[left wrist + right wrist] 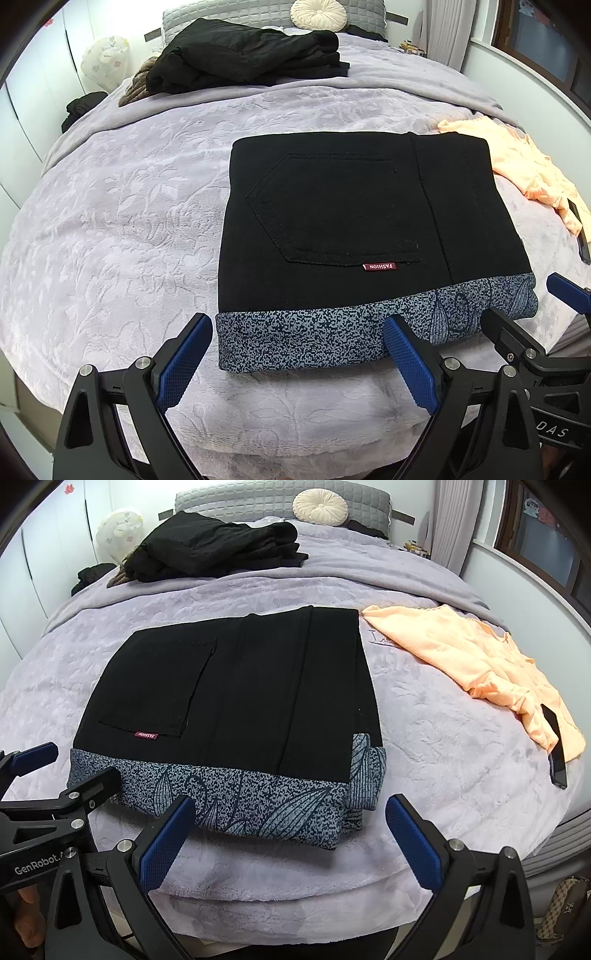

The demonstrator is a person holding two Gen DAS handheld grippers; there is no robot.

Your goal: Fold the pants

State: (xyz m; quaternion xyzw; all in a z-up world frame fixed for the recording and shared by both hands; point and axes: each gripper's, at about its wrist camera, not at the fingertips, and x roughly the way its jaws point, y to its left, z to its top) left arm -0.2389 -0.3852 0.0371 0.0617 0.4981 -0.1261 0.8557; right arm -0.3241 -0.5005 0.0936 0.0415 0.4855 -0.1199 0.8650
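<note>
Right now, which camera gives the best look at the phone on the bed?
The right wrist view: the phone shows whole, a dark slab lying partly on the peach garment. The left wrist view catches only a dark sliver at its right edge.

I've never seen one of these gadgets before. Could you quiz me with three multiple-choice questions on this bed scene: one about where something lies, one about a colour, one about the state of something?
1. Where does the phone lie?
A. on the round cushion
B. at the edge of the orange garment, right of the pants
C. on the dark pile of clothes

2. What colour is the small label under the pants' pocket?
A. red
B. yellow
C. green

3. How are the black pants lying?
A. spread out full length
B. hanging from a gripper
C. folded into a compact block, free of both grippers

Answers: 1 B, the dark phone rests against the orange cloth. 2 A, the tag is red with pale lettering. 3 C, the left gripper and right gripper are both open and hold nothing.
</note>
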